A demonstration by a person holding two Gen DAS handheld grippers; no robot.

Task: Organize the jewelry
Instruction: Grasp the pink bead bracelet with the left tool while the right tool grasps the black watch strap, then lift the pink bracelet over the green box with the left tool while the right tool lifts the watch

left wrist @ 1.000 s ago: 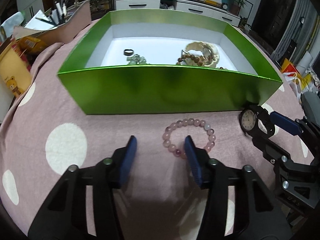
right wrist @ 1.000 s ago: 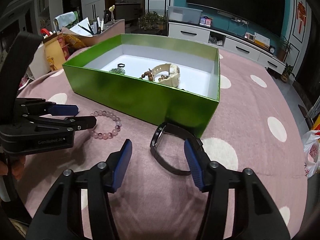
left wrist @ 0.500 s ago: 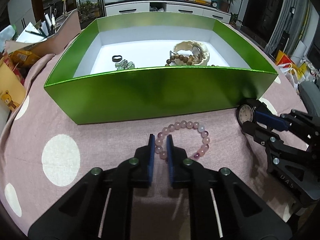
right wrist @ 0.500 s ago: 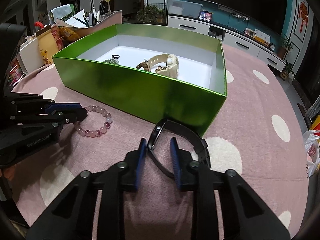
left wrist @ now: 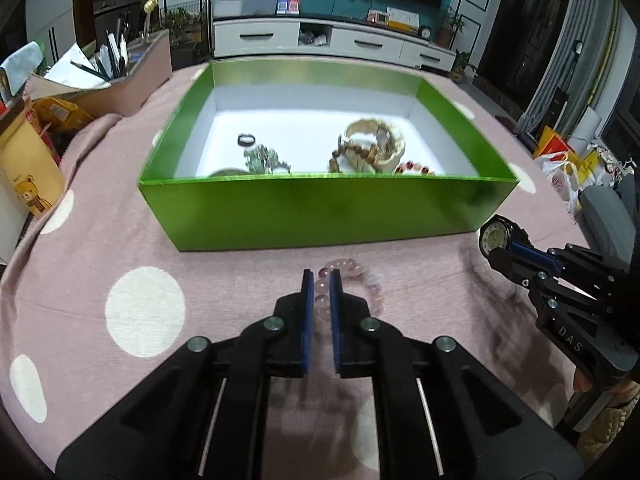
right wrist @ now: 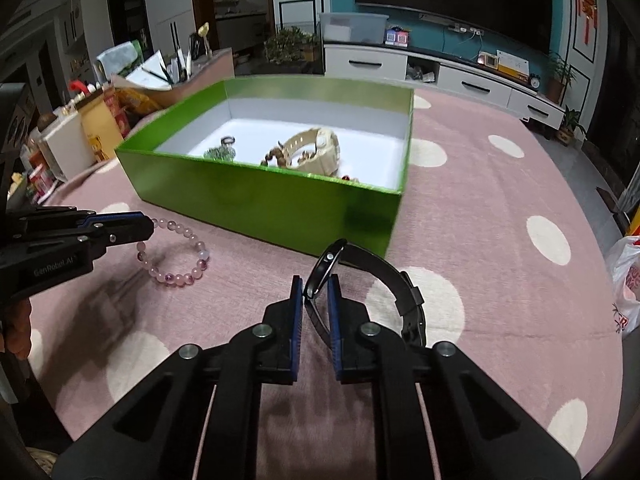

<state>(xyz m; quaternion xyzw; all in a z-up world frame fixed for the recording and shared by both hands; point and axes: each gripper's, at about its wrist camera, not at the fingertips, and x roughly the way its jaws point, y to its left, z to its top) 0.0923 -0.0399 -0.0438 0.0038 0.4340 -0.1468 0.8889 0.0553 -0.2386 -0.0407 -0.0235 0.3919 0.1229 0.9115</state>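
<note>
Tongs [left wrist: 319,280] — pale pink bead bracelet [left wrist: 352,280] between.

Right hand-held gripper [right wrist: 315,300] pinches black watch [right wrist: 362,280], seemingly lifted, near green box [right wrist: 280,204].

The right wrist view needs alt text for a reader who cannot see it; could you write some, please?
The right gripper is shut on a black watch on a pink dotted tablecloth, before a green box of jewelry. At left, the left gripper pinches a pink bead bracelet.

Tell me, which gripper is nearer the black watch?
Right. The right gripper has its jaws closed on the black watch. The left gripper is off to the side, closed on the pink bead bracelet.
</note>
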